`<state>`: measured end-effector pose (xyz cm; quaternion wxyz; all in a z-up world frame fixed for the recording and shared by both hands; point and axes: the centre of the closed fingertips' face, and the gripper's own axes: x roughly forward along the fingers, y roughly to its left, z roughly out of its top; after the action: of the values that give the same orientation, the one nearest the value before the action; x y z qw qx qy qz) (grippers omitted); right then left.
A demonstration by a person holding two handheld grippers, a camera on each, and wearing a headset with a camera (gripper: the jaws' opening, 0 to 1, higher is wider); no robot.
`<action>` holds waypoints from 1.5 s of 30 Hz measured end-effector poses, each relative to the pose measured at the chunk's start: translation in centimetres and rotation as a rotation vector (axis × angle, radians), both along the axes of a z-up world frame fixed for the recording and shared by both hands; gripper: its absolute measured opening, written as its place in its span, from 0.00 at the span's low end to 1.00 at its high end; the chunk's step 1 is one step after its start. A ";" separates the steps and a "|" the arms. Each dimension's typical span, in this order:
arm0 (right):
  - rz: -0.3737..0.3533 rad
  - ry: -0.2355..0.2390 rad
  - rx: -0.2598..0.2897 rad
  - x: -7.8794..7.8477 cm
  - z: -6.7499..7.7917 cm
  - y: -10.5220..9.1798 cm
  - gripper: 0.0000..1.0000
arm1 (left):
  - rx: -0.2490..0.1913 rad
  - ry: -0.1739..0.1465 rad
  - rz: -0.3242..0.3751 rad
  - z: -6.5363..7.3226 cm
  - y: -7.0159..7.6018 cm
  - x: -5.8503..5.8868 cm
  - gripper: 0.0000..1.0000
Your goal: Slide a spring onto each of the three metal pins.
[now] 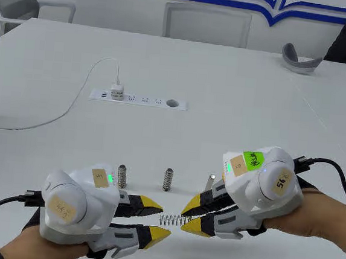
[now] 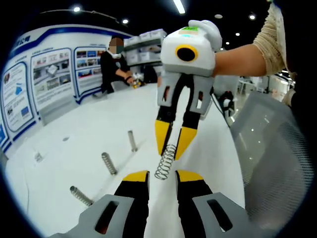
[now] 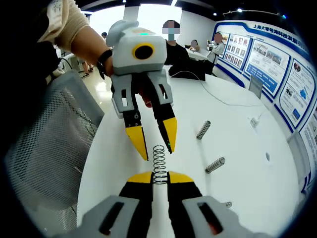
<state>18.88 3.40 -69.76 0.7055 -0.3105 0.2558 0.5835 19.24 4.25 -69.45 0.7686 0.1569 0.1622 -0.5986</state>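
Observation:
A loose spring [image 1: 171, 219] hangs level between my two grippers, just above the white table [image 1: 236, 99]. My right gripper [image 1: 191, 216] is shut on one end of the spring [image 3: 158, 166]. My left gripper [image 1: 156, 220] faces it with jaws apart, and the spring's other end [image 2: 166, 161] reaches between its yellow tips without being pinched. Behind them stand three pins in a row. The left pin [image 1: 121, 175] and the middle pin [image 1: 168, 179] each carry a spring. The right pin [image 1: 209, 181] is bare metal, close beside the right gripper.
A white power strip [image 1: 138, 98] with a plugged charger [image 1: 117, 91] and a cable lies further back on the table. A grey curved band [image 1: 300, 59] rests at the far right. Chairs stand along the far edge. A mesh chair [image 2: 272, 163] is nearby.

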 end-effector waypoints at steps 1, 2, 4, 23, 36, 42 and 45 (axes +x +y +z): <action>0.003 0.001 -0.001 -0.1 0.0 0.0 0.12 | 0.001 -0.001 -0.002 0.0 0.0 0.0 0.21; 0.005 0.000 -0.002 -0.1 0.0 0.0 0.12 | 0.002 -0.002 -0.004 0.0 0.0 -0.1 0.20; 0.010 -0.002 -0.005 -0.2 -0.1 0.1 0.12 | 0.004 -0.007 -0.009 -0.1 -0.1 -0.1 0.19; 0.032 0.009 -0.017 -0.7 0.4 0.3 0.12 | 0.021 -0.020 -0.037 -0.2 0.0 -0.6 0.12; 0.038 -0.002 0.019 -0.8 2.3 1.5 0.12 | 0.032 -0.022 -0.035 -0.4 0.1 -0.7 0.12; 0.048 -0.015 0.032 -0.7 2.9 2.2 0.12 | 0.031 -0.023 -0.035 -0.4 0.0 -0.7 0.11; 0.053 -0.019 0.039 -0.8 3.2 2.5 0.12 | 0.029 -0.023 -0.036 -0.4 0.0 -0.7 0.11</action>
<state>18.12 5.92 -66.52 0.6983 -0.3088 0.2291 0.6038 18.54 4.22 -69.82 0.7572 0.1778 0.1592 -0.6080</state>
